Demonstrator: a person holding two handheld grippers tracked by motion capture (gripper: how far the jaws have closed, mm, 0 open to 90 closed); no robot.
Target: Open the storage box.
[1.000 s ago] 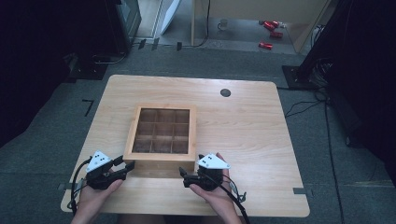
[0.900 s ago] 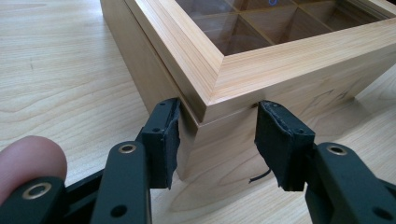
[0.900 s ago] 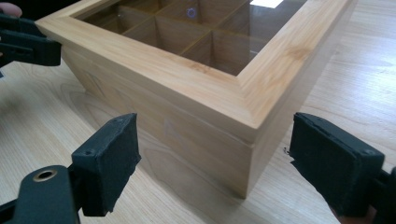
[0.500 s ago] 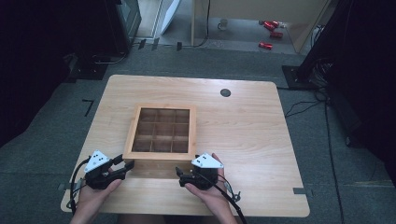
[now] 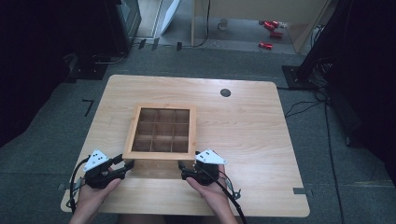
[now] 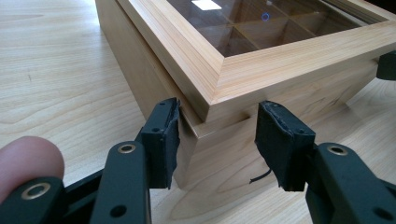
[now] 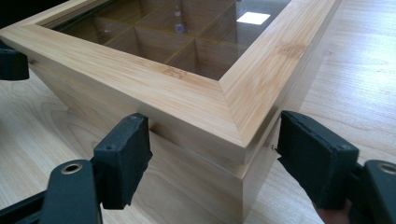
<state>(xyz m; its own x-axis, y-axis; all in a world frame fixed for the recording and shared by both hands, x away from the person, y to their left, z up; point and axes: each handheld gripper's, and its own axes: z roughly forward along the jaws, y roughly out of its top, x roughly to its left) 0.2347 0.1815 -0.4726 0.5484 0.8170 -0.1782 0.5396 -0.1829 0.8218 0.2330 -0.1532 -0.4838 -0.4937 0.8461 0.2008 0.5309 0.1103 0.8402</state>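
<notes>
I have the wooden compartment box (image 5: 161, 131) mid-table, glass lid closed. My left gripper (image 6: 217, 140) and right gripper (image 7: 212, 158) each straddle a near corner, jaws apart, gripping nothing; lifting remains.

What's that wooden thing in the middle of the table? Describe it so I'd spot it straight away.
On the pale wooden table, look near the person's edge, just beyond the two hand-held tools. There sits a square wooden box with a glass lid, showing a three-by-three grid of compartments inside. It is the sole object on the tabletop; each tool straddles one near corner.
</notes>
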